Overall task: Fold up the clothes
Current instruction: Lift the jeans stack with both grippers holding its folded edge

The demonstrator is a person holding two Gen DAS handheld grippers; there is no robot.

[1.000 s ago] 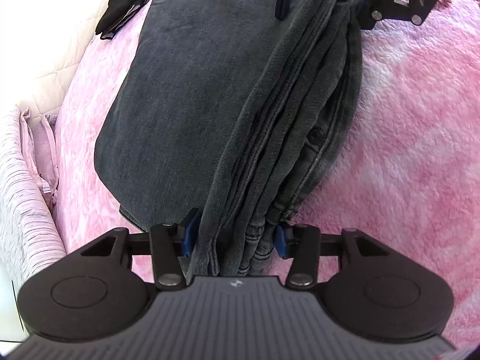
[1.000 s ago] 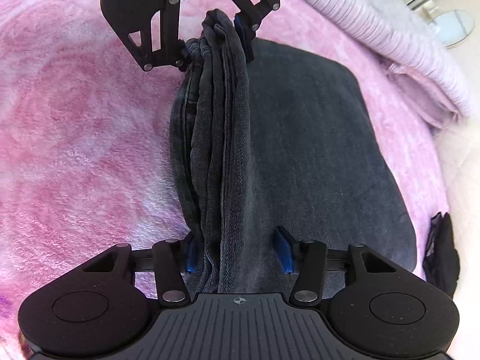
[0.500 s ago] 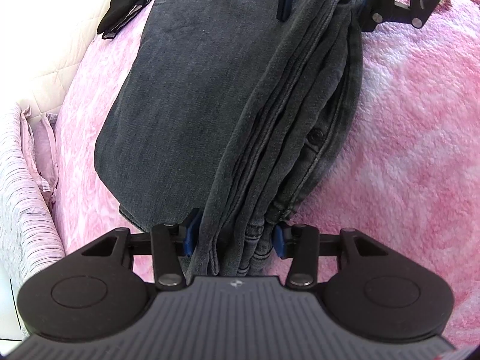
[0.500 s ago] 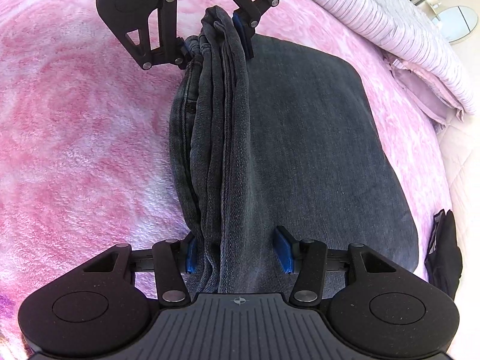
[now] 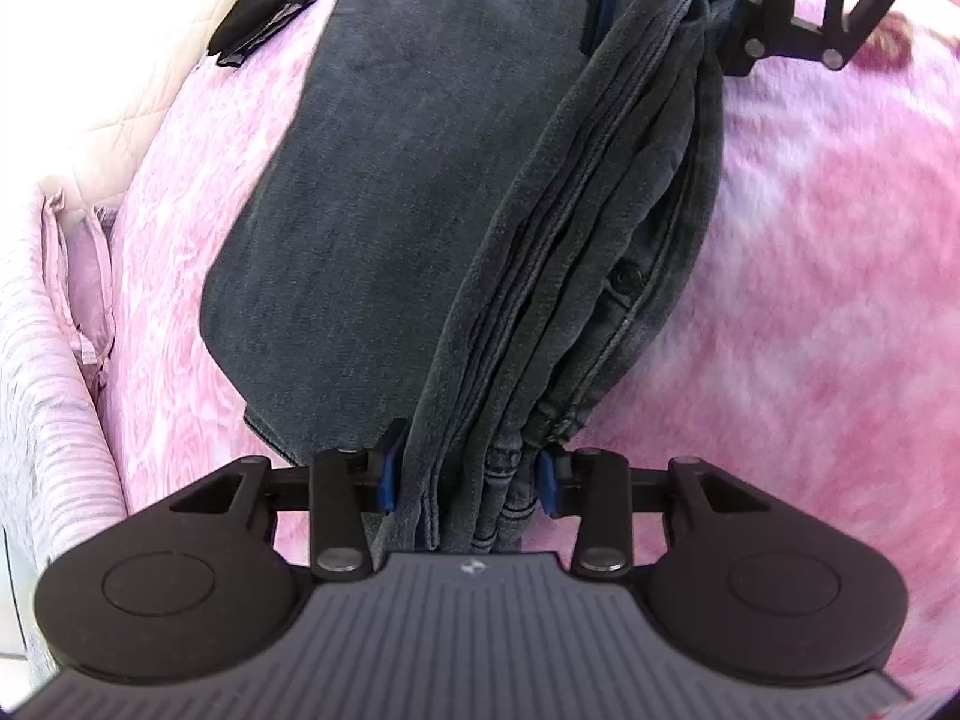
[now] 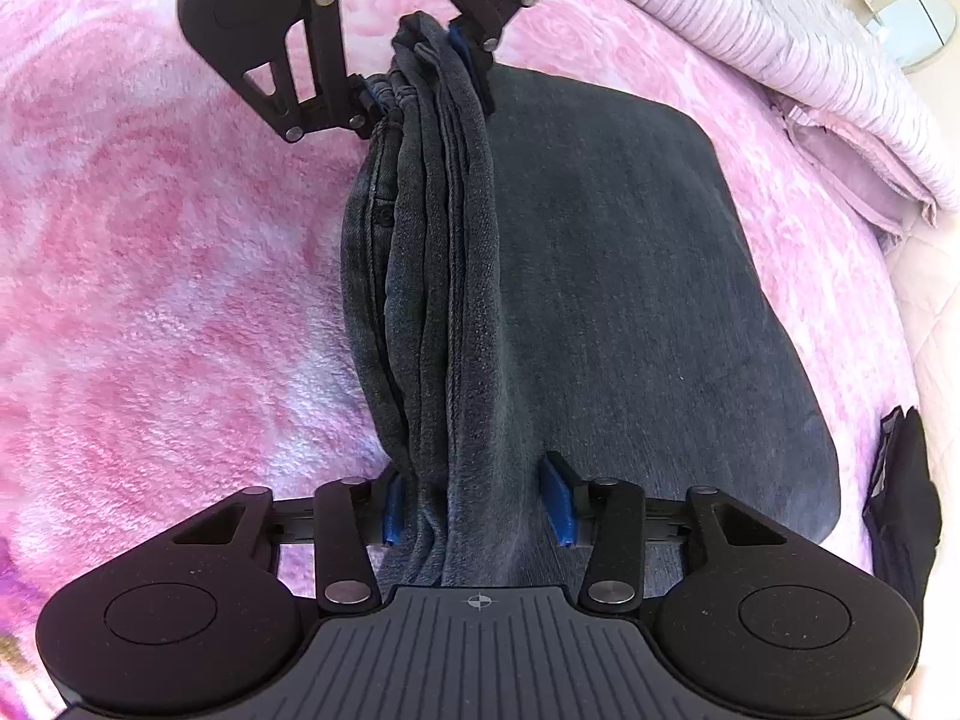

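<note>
Dark grey jeans [image 5: 384, 228] lie folded on a pink fleece blanket [image 5: 810, 300]. One long edge is bunched into thick layers and raised off the flat part. My left gripper [image 5: 468, 477] is shut on the near end of that bunch. At the far end, my right gripper [image 5: 672, 6] clamps the same edge. In the right wrist view the jeans [image 6: 630, 300] spread flat to the right, my right gripper [image 6: 475, 504] grips the bunched layers at the bottom, and my left gripper [image 6: 420, 72] holds them at the top.
A small black garment [image 5: 270, 0] lies at the blanket's edge beyond the jeans, and shows again as a black garment [image 6: 906, 510] at the right. A striped lilac pillow [image 6: 750, 18] runs along one side. Pink blanket [image 6: 150, 270] stretches wide on the other side.
Both grippers keep their hold on the bunched edge. The views have shifted slightly, with the flat part of the jeans lying a little lower and wider in the frames.
</note>
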